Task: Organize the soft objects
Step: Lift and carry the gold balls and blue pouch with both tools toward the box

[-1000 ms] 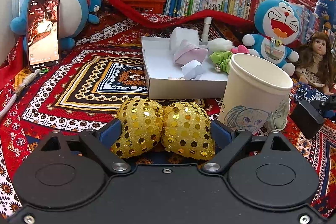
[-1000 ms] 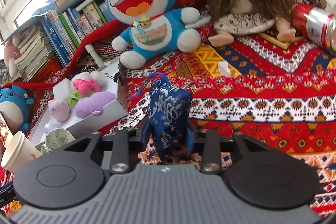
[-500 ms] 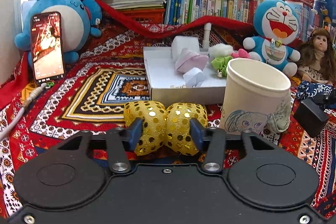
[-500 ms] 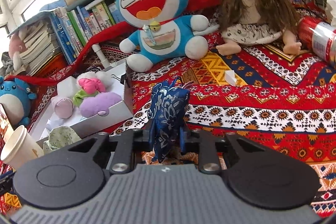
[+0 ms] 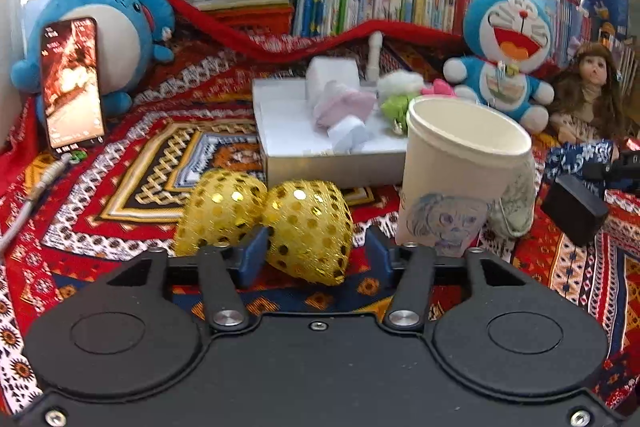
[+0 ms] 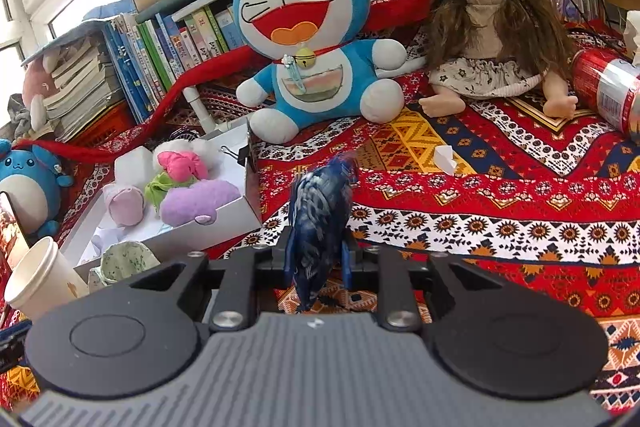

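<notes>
While clamped: right tongs [image 6: 316, 259] w/ blue pouch [image 6: 318, 219], above blanket [image 6: 500, 227].

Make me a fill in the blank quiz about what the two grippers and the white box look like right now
1. The right gripper is shut on a blue patterned ____.
2. The sequined ornament at the left gripper is ____ in color.
3. The paper cup stands in front of the white ____.
4. Beside the Doraemon plush sits a long-haired ____.

Answers: pouch; gold; box; doll
</notes>
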